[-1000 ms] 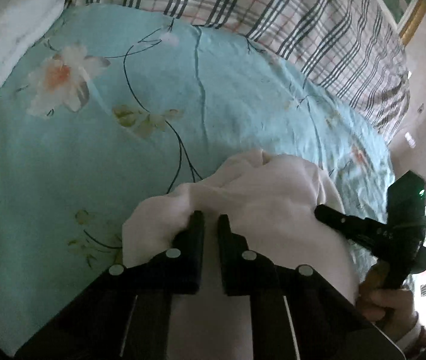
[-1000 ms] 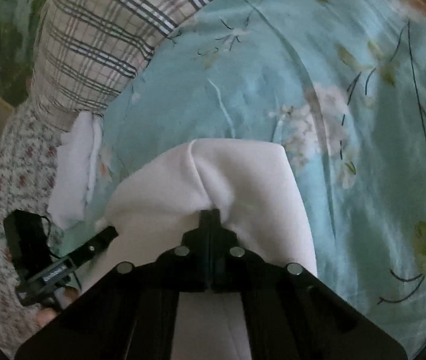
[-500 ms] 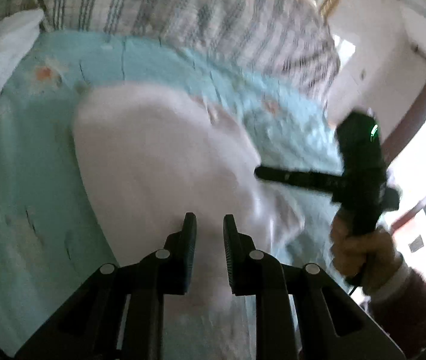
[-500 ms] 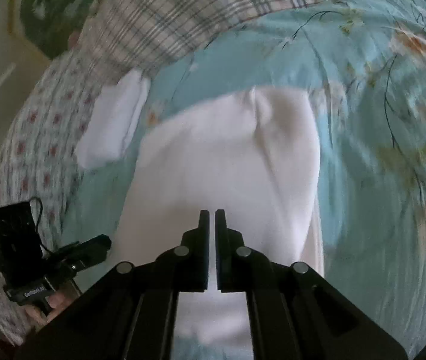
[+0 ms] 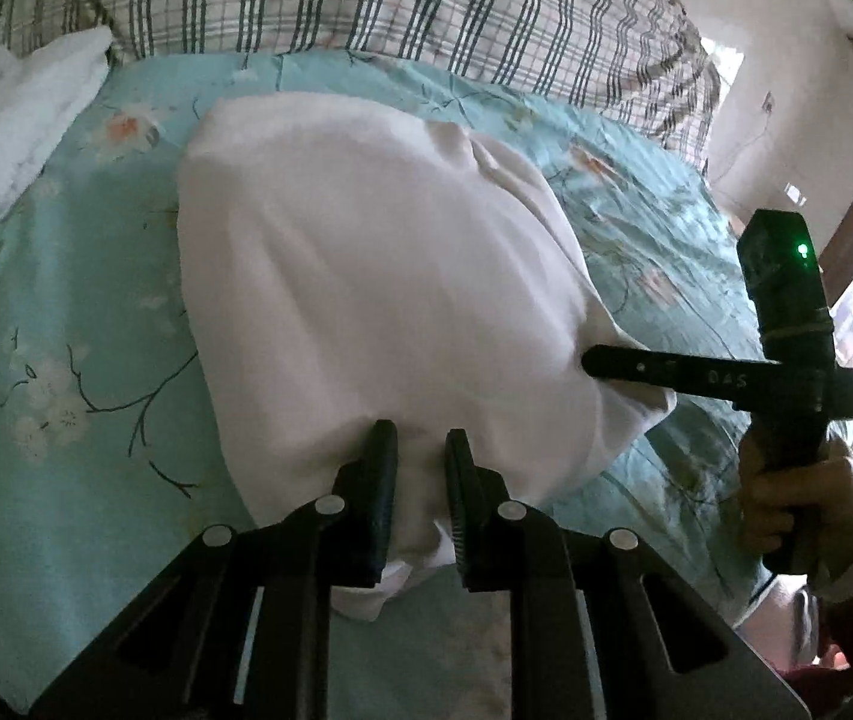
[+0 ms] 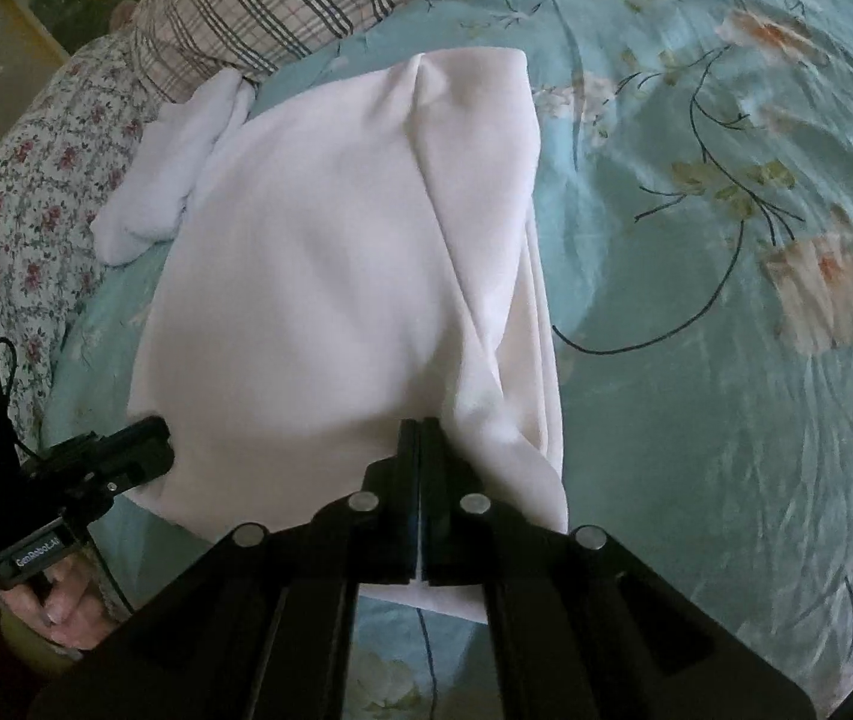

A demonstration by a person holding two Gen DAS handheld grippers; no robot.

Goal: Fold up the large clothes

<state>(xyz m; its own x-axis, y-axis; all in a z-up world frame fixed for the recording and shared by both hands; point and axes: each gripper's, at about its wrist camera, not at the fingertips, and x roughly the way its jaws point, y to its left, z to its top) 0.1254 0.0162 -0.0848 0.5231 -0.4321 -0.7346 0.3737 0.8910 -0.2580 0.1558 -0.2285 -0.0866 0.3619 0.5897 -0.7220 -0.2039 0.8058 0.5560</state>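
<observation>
A large white garment (image 5: 366, 276) lies stretched over the teal floral bedspread (image 5: 66, 360), its far end resting on the bed. My left gripper (image 5: 420, 450) is shut on a bunched near corner of it. My right gripper (image 6: 419, 429) is shut on the other near corner of the garment (image 6: 336, 252). Each gripper shows in the other's view: the right one at the garment's right side (image 5: 606, 363), the left one at its lower left (image 6: 144, 450). Both hold the near edge up off the bed.
A folded white cloth (image 5: 12, 126) lies at the far left of the bed, also in the right wrist view (image 6: 168, 174). A plaid pillow or quilt (image 5: 366, 0) runs along the back. A flowered sheet (image 6: 12, 192) lies at the left. A wall (image 5: 786, 90) stands at the right.
Both grippers pulled back toward me with the garment, stretching it out from a small bunched heap into a long spread panel. Both kept their hold.
</observation>
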